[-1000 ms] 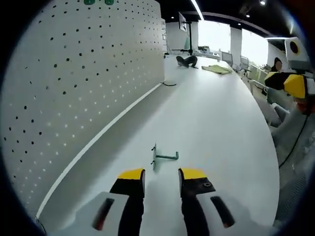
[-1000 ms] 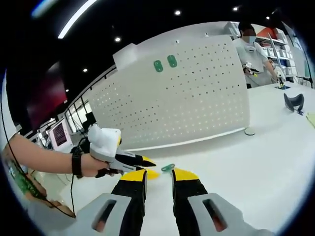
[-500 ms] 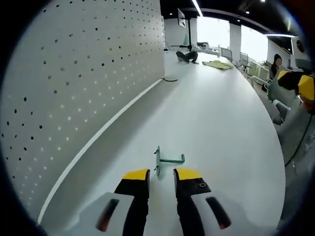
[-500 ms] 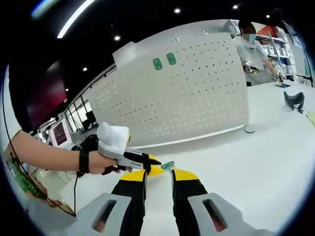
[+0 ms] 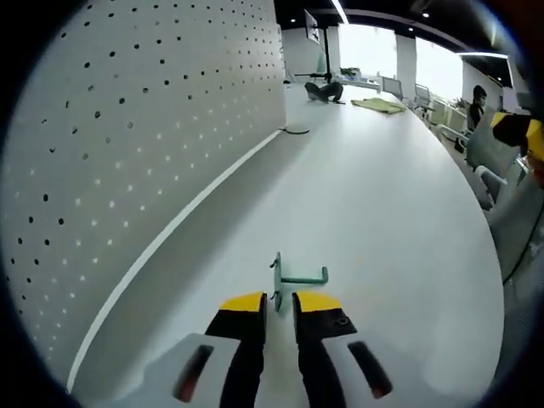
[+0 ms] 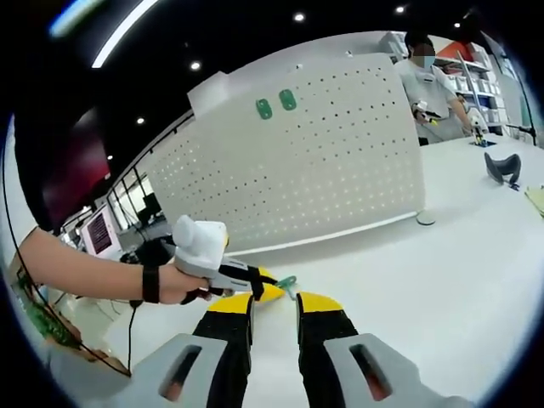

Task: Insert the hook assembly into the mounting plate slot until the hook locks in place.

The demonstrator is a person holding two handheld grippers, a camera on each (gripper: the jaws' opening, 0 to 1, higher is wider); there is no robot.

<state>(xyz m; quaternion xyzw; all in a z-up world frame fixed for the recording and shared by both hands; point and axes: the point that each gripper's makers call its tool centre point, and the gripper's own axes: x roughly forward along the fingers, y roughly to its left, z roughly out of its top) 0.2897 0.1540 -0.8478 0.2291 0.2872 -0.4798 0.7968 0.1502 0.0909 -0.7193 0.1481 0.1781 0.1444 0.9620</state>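
Observation:
A green metal hook (image 5: 299, 278) lies on the white table (image 5: 374, 212), its flat plate end just between my left gripper's (image 5: 280, 301) yellow tips. The jaws stand close on either side of that plate, with a narrow gap still showing. In the right gripper view the left gripper (image 6: 270, 289) is held by a hand, with the hook (image 6: 287, 281) at its tips. My right gripper (image 6: 274, 303) hovers open just behind them, nothing between its jaws. The white pegboard (image 5: 127, 136) stands upright along the table, with two green plates (image 6: 276, 104) mounted near its top.
A person (image 6: 429, 81) stands at the far end of the table. A black object (image 6: 499, 167), a yellow-green cloth (image 5: 374, 104) and a small round foot (image 6: 425, 218) by the pegboard lie further along. The table's edge curves past on the right in the left gripper view.
My left gripper has moved forward onto the hook's plate end and its jaws have narrowed steadily. The right gripper has stayed open and nearly still.

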